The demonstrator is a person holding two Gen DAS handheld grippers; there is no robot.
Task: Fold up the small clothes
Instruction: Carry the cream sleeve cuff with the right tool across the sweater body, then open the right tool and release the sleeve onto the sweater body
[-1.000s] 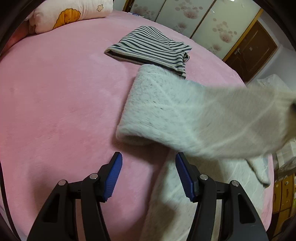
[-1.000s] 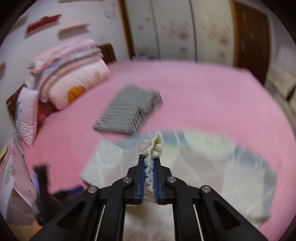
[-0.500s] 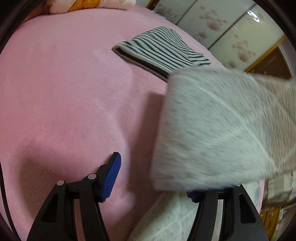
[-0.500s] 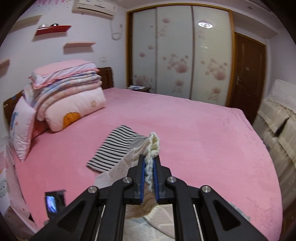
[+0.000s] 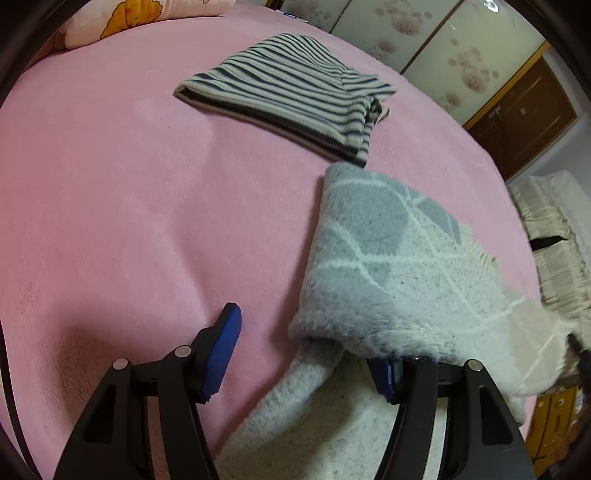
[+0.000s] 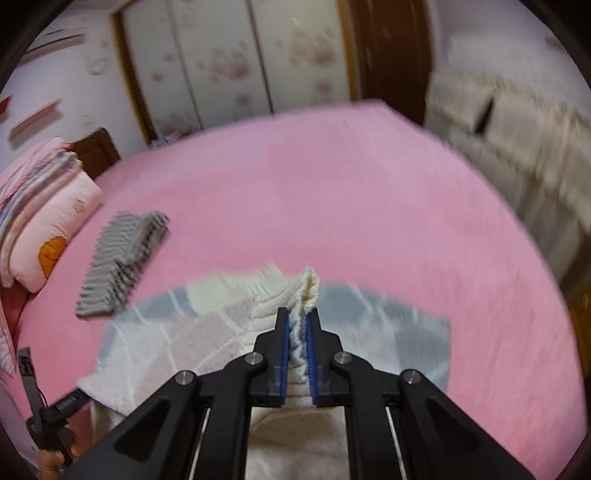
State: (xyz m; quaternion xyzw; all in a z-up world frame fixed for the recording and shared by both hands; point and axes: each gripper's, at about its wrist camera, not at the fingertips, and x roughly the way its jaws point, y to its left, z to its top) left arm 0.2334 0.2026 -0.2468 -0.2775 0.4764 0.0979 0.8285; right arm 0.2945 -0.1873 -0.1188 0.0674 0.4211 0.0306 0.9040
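Fleecy grey/white sweater (image 5: 388,266) w/ a diamond line pattern lies on the pink bed (image 5: 110,203), partly doubled over: upper layer folded back on itself, grey-patched face up, fold edge rounded at the near left corner. Lower layer, plain pale fleece, runs out beneath it toward the bottom of the left wrist view.

Right claw (image 6: 298,332) is clamped on a bunched cream ribbed edge of the sweater (image 6: 184,332); fabric sticks up past the blue pads in a small tuft, jaws nearly together w/ only the cloth between. Rest of the garment spreads out below & to both sides of that claw, over the bed (image 6: 332,184). View is motion-blurred.

Left claw (image 5: 306,354) stands wide apart, gripping nothing. Left pad is over bare bedcover, just beside the sweater's near corner; right pad is mostly hidden under the overhanging folded layer, which drapes across that finger. Can't tell whether the pad touches the fleece below.

Beyond the sweater, close to its far corner but apart, a folded striped garment (image 5: 291,96) lies flat on the bed; also seen, blurred, in the right view (image 6: 118,266). Pillow w/ orange print (image 5: 147,18) at the head end. Floral sliding wardrobe doors (image 6: 240,62) & a brown door behind.
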